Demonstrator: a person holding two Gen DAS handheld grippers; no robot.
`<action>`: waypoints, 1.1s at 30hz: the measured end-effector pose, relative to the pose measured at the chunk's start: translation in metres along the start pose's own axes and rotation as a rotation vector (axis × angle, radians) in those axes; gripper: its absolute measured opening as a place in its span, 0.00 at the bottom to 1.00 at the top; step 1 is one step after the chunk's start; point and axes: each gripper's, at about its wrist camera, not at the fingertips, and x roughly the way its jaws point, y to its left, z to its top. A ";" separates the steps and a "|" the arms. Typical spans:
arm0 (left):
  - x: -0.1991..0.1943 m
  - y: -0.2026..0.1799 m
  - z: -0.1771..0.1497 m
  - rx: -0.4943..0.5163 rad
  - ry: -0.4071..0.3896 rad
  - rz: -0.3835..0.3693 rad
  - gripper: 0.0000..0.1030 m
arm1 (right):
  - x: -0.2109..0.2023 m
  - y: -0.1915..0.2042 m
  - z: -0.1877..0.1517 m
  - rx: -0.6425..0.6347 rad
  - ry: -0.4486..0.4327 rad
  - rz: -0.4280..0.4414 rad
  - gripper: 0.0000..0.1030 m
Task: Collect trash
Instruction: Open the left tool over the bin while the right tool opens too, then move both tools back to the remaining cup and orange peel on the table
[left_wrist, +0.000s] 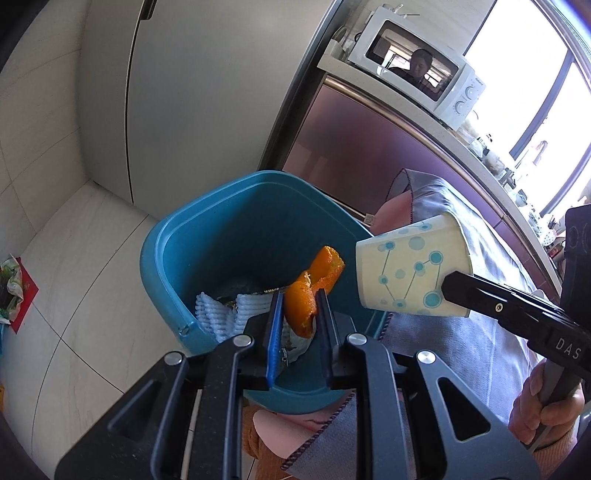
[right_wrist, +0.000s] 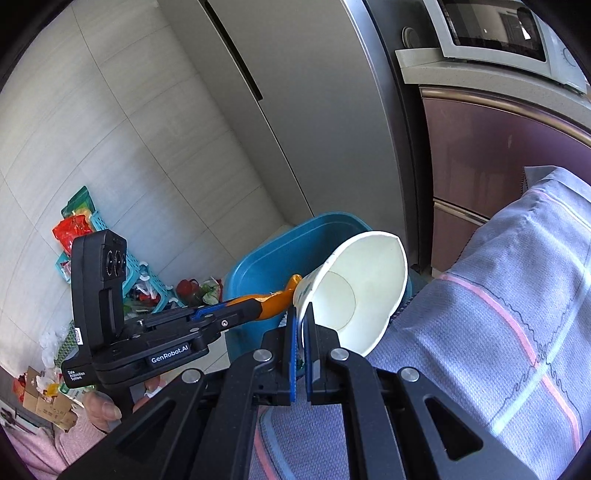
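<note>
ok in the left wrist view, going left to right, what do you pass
red wrapper litter on the floor → blue bin → orange peel in the left tongs → paper cup → right tongs, seen side-on → hand holding them

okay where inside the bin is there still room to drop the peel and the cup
The bin's far half, under its back wall, is bare. The near side is crowded with white foam netting and wrappers, right beneath the peel. The cup hangs past the right rim.
</note>
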 end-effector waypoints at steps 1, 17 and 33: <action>0.003 0.001 0.000 -0.005 0.003 -0.001 0.17 | 0.003 -0.001 0.002 0.000 0.006 -0.003 0.03; 0.011 0.005 -0.002 -0.017 -0.005 -0.020 0.21 | 0.011 -0.005 -0.005 0.033 0.026 -0.027 0.07; -0.031 -0.045 -0.011 0.122 -0.085 -0.115 0.51 | -0.052 -0.018 -0.024 0.051 -0.076 -0.012 0.28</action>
